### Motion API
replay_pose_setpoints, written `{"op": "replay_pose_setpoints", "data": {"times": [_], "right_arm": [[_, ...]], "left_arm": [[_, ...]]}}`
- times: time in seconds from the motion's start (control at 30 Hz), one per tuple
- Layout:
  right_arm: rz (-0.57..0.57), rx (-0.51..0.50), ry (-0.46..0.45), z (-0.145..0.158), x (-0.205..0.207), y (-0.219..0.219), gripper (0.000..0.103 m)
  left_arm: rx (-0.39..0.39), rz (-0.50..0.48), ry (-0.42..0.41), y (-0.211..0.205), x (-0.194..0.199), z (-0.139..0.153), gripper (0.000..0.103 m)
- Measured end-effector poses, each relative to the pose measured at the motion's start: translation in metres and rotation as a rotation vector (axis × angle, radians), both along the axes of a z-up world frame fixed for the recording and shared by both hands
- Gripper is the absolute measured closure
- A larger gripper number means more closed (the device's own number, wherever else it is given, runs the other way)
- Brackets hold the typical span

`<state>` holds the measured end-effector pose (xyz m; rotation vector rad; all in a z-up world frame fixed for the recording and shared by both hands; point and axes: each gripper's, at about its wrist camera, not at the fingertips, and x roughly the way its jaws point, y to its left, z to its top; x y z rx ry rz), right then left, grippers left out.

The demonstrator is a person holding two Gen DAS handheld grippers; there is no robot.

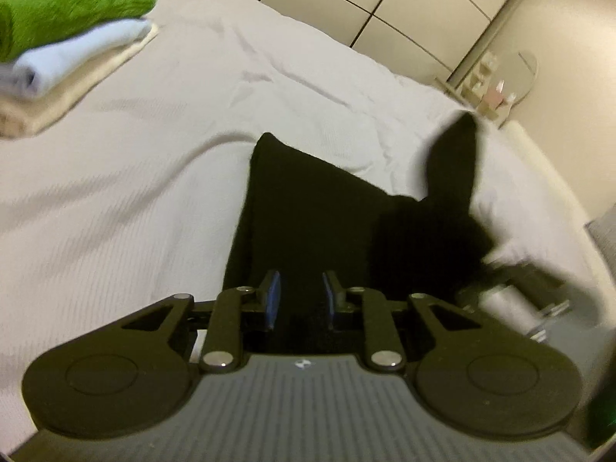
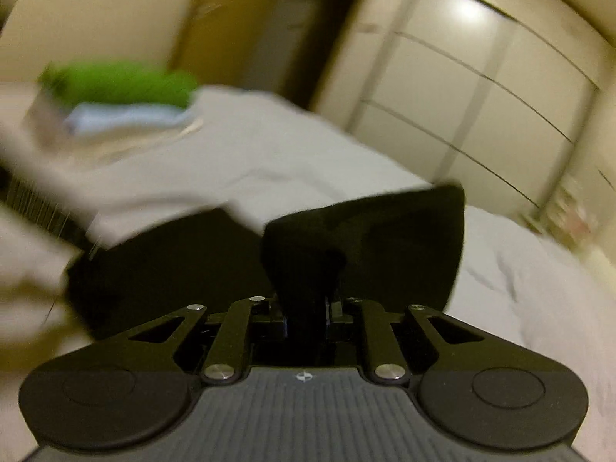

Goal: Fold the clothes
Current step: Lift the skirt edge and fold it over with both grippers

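A black garment (image 1: 308, 223) lies on the white bed (image 1: 134, 192). In the left wrist view my left gripper (image 1: 299, 296) hovers over its near edge with blue pads (image 1: 274, 292) apart and nothing between them. A raised black flap (image 1: 454, 154) stands up at the right. The right gripper (image 1: 512, 288) shows there as a blur holding that side. In the right wrist view my right gripper (image 2: 306, 313) is shut on a bunched fold of the black garment (image 2: 365, 238), lifted above the bed (image 2: 269, 154). This view is motion-blurred.
A stack of folded clothes, green (image 1: 73, 7) on light blue (image 1: 81, 61) on cream, sits at the bed's far left; it also shows blurred in the right wrist view (image 2: 123, 84). A wardrobe (image 1: 365, 0) and a small shelf (image 1: 496, 88) stand beyond the bed.
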<state>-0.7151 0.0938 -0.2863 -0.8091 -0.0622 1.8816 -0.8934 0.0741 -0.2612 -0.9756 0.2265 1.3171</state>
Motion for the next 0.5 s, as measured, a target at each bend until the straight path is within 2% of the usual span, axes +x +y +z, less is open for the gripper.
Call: {"op": "replay_pose_setpoints", "data": {"times": [0.07, 0.1, 0.13, 0.17, 0.2, 0.27, 0.3, 0.37, 0.43, 0.5], "right_arm": [[0.042, -0.056, -0.040, -0.016, -0.009, -0.003, 0.075], [0.066, -0.060, -0.049, -0.019, -0.009, -0.007, 0.073], [0.090, -0.060, -0.057, -0.021, -0.009, -0.011, 0.063], [0.114, -0.060, -0.064, -0.023, -0.009, -0.015, 0.058], [0.138, -0.060, -0.072, -0.024, -0.009, -0.020, 0.057], [0.175, -0.089, -0.044, -0.020, 0.002, -0.024, 0.048], [0.183, -0.109, -0.012, -0.016, 0.009, -0.026, 0.045], [0.191, -0.165, 0.095, -0.005, 0.031, -0.029, 0.027], [0.168, -0.205, 0.226, 0.009, 0.058, -0.030, 0.026], [0.105, -0.223, 0.387, 0.024, 0.089, -0.028, 0.031]], "left_arm": [[-0.006, 0.002, -0.021, -0.002, -0.002, -0.002, 0.084], [-0.008, 0.001, -0.030, -0.003, -0.002, -0.002, 0.084], [-0.009, -0.001, -0.038, -0.003, -0.002, -0.002, 0.084], [-0.010, -0.001, -0.044, -0.003, -0.002, -0.002, 0.084], [-0.012, -0.001, -0.049, -0.002, -0.002, -0.002, 0.084], [-0.016, 0.003, -0.050, -0.001, -0.002, -0.005, 0.084], [-0.019, 0.005, -0.051, -0.001, -0.002, -0.005, 0.084], [-0.024, 0.008, -0.053, -0.001, -0.001, -0.006, 0.084], [-0.025, 0.005, -0.051, -0.002, 0.000, -0.004, 0.084], [-0.020, -0.001, -0.043, -0.003, 0.001, -0.002, 0.082]]}}
